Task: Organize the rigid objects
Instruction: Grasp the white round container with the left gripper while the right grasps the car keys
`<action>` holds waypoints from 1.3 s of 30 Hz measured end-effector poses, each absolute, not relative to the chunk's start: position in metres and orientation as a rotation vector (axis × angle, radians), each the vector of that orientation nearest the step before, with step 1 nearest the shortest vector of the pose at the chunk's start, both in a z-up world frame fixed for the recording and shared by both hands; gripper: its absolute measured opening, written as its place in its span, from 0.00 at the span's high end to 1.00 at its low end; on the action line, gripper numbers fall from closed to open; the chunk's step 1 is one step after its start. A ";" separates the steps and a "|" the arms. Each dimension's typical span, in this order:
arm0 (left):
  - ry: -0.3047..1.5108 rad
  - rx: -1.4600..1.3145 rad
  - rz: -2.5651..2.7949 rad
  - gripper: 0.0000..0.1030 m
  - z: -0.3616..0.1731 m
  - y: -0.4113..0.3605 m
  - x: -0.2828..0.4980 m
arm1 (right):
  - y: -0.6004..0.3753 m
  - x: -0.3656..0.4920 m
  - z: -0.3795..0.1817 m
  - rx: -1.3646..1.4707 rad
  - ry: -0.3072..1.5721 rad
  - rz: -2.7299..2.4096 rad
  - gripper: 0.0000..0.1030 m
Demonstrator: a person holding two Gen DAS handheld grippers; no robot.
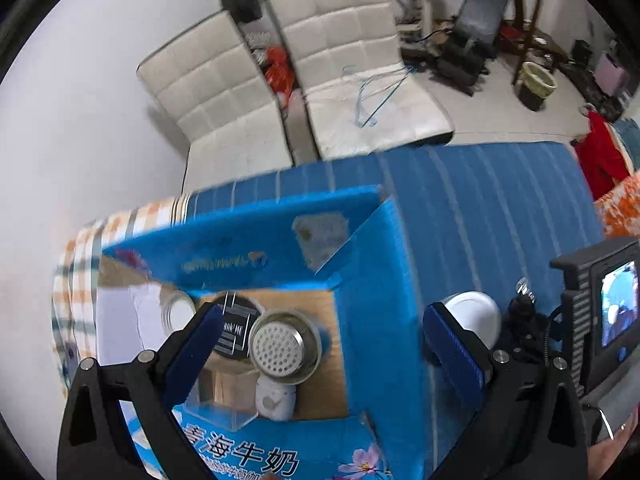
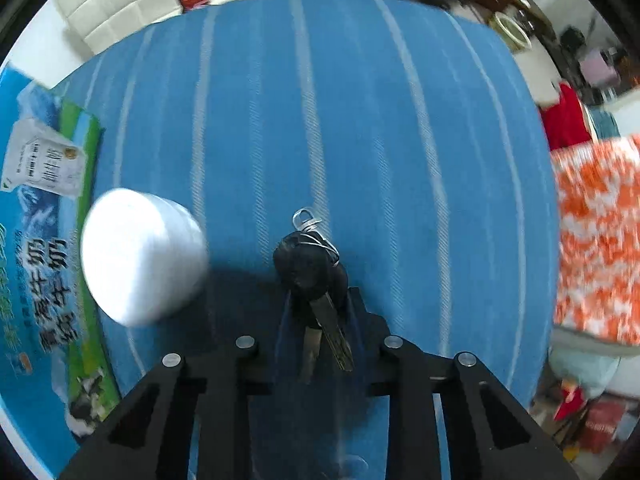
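Observation:
A blue milk carton box (image 1: 372, 280) stands open on the blue striped cloth (image 1: 480, 200). Inside it lie a metal strainer (image 1: 284, 346), a black round lid (image 1: 236, 326), a small white jar (image 1: 276, 398) and a clear glass (image 1: 178, 310). My left gripper (image 1: 324, 344) is open and empty above the box. My right gripper (image 2: 318, 312) is shut on a black car key bunch (image 2: 310, 268), held over the cloth. A white cup (image 2: 140, 256) lies upside down beside the box (image 2: 36, 240); it also shows in the left wrist view (image 1: 476, 314).
Two white padded chairs (image 1: 332, 60) stand beyond the cloth's far edge. A red garment (image 1: 600, 152) and an orange-white cloth (image 2: 596, 236) lie at the right. A bin (image 1: 536, 84) and black equipment (image 1: 472, 36) stand on the floor behind.

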State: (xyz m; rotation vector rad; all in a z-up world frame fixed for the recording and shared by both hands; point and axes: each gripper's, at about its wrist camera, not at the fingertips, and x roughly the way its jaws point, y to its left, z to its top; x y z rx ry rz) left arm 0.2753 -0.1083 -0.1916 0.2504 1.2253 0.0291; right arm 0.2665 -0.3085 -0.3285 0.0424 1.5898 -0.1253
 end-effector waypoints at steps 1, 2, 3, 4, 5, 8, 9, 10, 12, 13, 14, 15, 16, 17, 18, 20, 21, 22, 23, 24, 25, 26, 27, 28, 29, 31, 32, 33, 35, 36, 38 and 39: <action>1.213 0.274 0.015 0.00 -0.187 -0.116 0.275 | -0.315 0.260 -0.329 0.054 1.598 -0.145 0.73; 1.212 0.290 -0.001 0.00 -0.185 -0.124 0.275 | -0.322 0.253 -0.329 0.072 1.603 -0.165 0.73; 1.217 0.300 -0.016 0.00 -0.184 -0.131 0.274 | -0.332 0.244 -0.329 0.098 1.606 -0.186 0.73; 1.221 0.308 -0.040 0.00 -0.183 -0.143 0.271 | -0.343 0.234 -0.328 0.133 1.607 -0.212 0.73; 1.221 0.318 -0.062 0.00 -0.184 -0.153 0.268 | -0.354 0.223 -0.328 0.177 1.605 -0.243 0.73; 1.247 0.363 -0.100 0.00 -0.198 -0.191 0.254 | -0.381 0.195 -0.325 0.268 1.582 -0.316 0.73; 1.254 0.351 -0.095 0.00 -0.202 -0.199 0.250 | -0.390 0.185 -0.325 0.307 1.573 -0.337 0.73; 1.258 0.326 -0.089 0.00 -0.206 -0.205 0.249 | -0.397 0.174 -0.324 0.327 1.567 -0.344 0.73; 1.274 0.271 -0.080 0.00 -0.215 -0.216 0.245 | -0.403 0.164 -0.324 0.338 1.558 -0.352 0.73; 1.279 0.254 -0.067 0.00 -0.220 -0.218 0.246 | -0.403 0.160 -0.323 0.330 1.554 -0.354 0.73; 1.287 0.234 -0.048 0.00 -0.225 -0.221 0.246 | -0.405 0.160 -0.322 0.321 1.552 -0.353 0.72; 1.293 0.217 -0.032 0.00 -0.230 -0.222 0.246 | -0.405 0.160 -0.322 0.312 1.551 -0.352 0.72; 1.308 0.191 -0.007 0.00 -0.237 -0.221 0.247 | -0.406 0.156 -0.321 0.305 1.549 -0.353 0.72; 1.323 0.169 0.009 0.00 -0.243 -0.220 0.248 | -0.404 0.158 -0.320 0.296 1.548 -0.356 0.72; 1.340 0.143 0.020 0.00 -0.250 -0.219 0.249 | -0.404 0.157 -0.318 0.288 1.544 -0.360 0.72; 1.384 0.092 0.031 0.00 -0.265 -0.217 0.253 | -0.410 0.156 -0.319 0.282 1.543 -0.360 0.72; 1.398 0.084 0.033 0.00 -0.269 -0.217 0.254 | -0.411 0.156 -0.319 0.284 1.546 -0.359 0.72; 1.411 0.092 0.045 0.00 -0.276 -0.219 0.257 | -0.412 0.156 -0.320 0.283 1.547 -0.356 0.72; 1.411 0.126 0.068 0.00 -0.279 -0.222 0.260 | -0.412 0.158 -0.320 0.275 1.548 -0.353 0.72; 1.408 0.145 0.077 0.00 -0.280 -0.225 0.261 | -0.410 0.159 -0.320 0.263 1.550 -0.349 0.72; 1.405 0.157 0.088 0.00 -0.281 -0.228 0.263 | -0.409 0.160 -0.320 0.252 1.551 -0.344 0.72; 1.403 0.159 0.096 0.00 -0.282 -0.229 0.265 | -0.409 0.160 -0.321 0.244 1.553 -0.341 0.72; 1.406 0.159 0.099 0.00 -0.282 -0.230 0.266 | -0.408 0.161 -0.321 0.240 1.555 -0.338 0.72; 1.412 0.159 0.096 0.00 -0.285 -0.232 0.269 | -0.409 0.161 -0.321 0.239 1.556 -0.335 0.72; 1.428 0.144 0.085 0.00 -0.287 -0.233 0.271 | -0.409 0.161 -0.320 0.240 1.555 -0.332 0.72; 1.490 0.123 0.087 0.00 -0.298 -0.232 0.274 | -0.408 0.161 -0.318 0.234 1.555 -0.326 0.72; 1.500 0.124 0.096 0.00 -0.302 -0.230 0.273 | -0.408 0.161 -0.317 0.232 1.555 -0.326 0.72; 1.501 0.123 0.096 0.00 -0.305 -0.230 0.272 | -0.409 0.161 -0.318 0.228 1.555 -0.325 0.72; 1.483 0.144 0.107 0.00 -0.306 -0.233 0.271 | -0.410 0.161 -0.319 0.230 1.557 -0.326 0.72; 1.467 0.135 0.107 0.00 -0.304 -0.233 0.272 | -0.411 0.161 -0.319 0.237 1.557 -0.325 0.72; 1.454 0.121 0.104 0.00 -0.302 -0.233 0.274 | -0.412 0.161 -0.319 0.242 1.556 -0.323 0.72; 1.451 0.116 0.101 0.00 -0.301 -0.232 0.275 | -0.412 0.161 -0.319 0.242 1.556 -0.322 0.72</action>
